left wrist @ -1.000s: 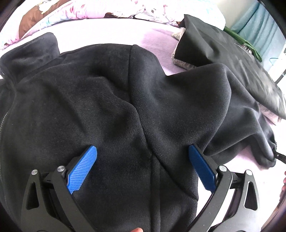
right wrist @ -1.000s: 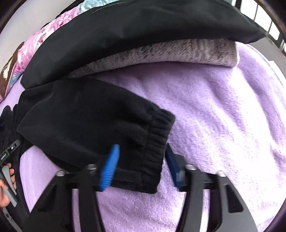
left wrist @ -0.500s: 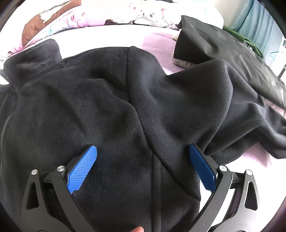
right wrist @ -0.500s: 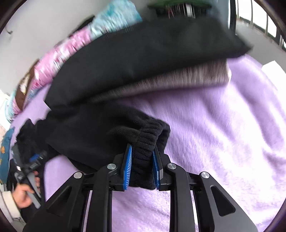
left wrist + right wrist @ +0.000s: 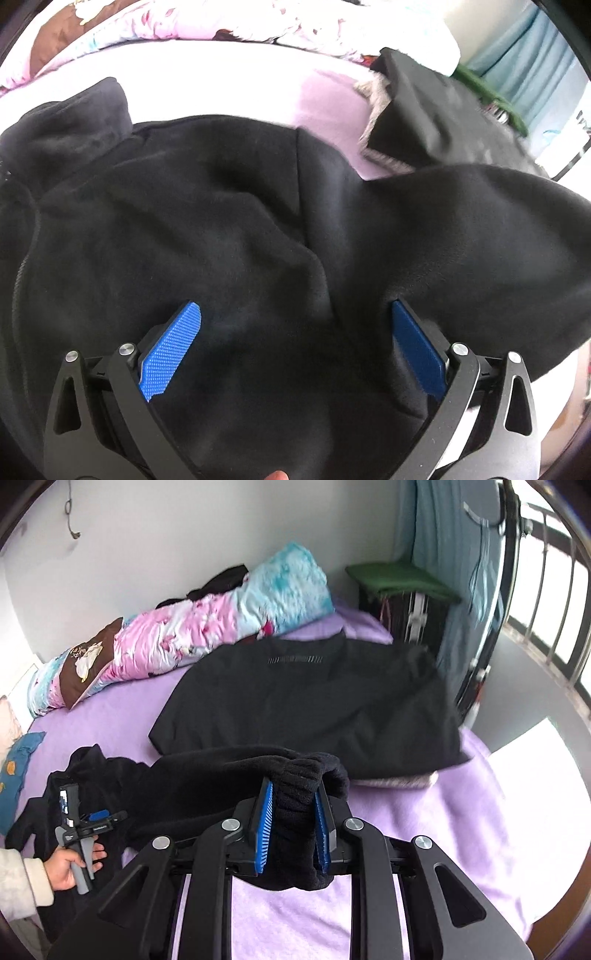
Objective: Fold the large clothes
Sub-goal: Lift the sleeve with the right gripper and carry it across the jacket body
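We see a black fleece jacket (image 5: pixel 221 240), soft and matte, spread over the lilac plush bed cover (image 5: pixel 443 830). The right gripper (image 5: pixel 294 821) pinches the ribbed sleeve cuff (image 5: pixel 299 775) between its blue ridged pads; the sleeve hangs from it, clear of the cover. The left gripper (image 5: pixel 295 350) hovers over the jacket body, jaws spread wide, nothing between them. Its handle sits in the person's left hand (image 5: pixel 70 867). Beside the jacket lies a folded black garment (image 5: pixel 314 701) on a grey knit (image 5: pixel 399 782), near the bed's edge. Bare cover lies open in front of the right gripper. A floral quilt (image 5: pixel 177 635) lines the wall. The jacket's lower hem is cut off from view.
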Available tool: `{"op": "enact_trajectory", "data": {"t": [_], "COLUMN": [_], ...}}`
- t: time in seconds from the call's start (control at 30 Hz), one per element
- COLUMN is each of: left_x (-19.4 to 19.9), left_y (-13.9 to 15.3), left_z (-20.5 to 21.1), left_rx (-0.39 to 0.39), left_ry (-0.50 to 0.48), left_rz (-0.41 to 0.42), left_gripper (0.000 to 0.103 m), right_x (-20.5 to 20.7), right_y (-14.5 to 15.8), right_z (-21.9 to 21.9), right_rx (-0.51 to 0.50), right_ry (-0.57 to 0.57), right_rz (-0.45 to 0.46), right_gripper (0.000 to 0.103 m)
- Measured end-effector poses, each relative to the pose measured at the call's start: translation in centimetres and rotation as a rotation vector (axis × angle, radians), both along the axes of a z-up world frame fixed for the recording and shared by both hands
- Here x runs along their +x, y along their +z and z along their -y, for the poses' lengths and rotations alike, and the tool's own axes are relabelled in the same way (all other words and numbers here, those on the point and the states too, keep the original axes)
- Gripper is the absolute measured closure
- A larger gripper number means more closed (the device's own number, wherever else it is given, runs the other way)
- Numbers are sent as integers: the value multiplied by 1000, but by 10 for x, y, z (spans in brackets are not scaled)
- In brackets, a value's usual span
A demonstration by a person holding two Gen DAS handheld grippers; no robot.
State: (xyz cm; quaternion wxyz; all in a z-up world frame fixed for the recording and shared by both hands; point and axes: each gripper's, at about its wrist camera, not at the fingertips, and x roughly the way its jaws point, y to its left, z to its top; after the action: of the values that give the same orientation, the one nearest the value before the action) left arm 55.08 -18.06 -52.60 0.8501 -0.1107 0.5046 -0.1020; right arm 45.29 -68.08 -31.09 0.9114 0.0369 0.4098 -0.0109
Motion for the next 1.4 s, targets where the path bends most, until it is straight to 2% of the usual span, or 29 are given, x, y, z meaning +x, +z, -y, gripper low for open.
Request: {"op": "enact_trajectory", "data": {"t": [0.17,0.23,0.3,0.37,0.4,0.43,0.53,0.67,0.83,0.93,1.0,1.1,1.23,1.4], "left_x": [-4,-4,-7,-10,-12,-11,-1,-10,-45,-79,-95,-119,-148,-173], "left_y": [5,3,-10,-25,-26,-27,-16,19,35,24,21,20,15,13], "left_z": [2,3,10,31,40,45,36,11,-8,-27,-31,-50,-72,-90], "left_rx": [-146,-163,-3,154,217,243,147,55,83,120,152,125,113,77], "left_ry": [-57,-49,-43,-117,-144,-147,-89,-8,15,-16,-29,-12,11,36], "left_rz": [27,27,9,9,26,27,-24,47,51,17,5,-16,-48,-74], "left_gripper": [6,6,5,4,4,4,6,6,6,6,6,6,6,6], "right_x": [6,11,17,21,23,24,27,29,24,17,12,9,13,17], "right_y": [6,1,-1,-2,-1,3,24,59,96,111,125,145,121,56], "right_z": [18,23,26,22,15,9,-11,-46,-103,-143,-169,-214,-260,-264], "right_rx": [-54,-65,-44,-34,-44,-53,-56,-77,-101,-99,-91,-98,-98,-89], "right_ry": [-40,-45,-59,-55,-43,-29,13,82,195,261,298,369,419,341], "right_rz": [-31,-49,-59,-71,-69,-61,-26,8,67,87,113,133,42,-105], "right_gripper": [83,83,83,83,83,83,83,83,83,83,89,89,89,85]}}
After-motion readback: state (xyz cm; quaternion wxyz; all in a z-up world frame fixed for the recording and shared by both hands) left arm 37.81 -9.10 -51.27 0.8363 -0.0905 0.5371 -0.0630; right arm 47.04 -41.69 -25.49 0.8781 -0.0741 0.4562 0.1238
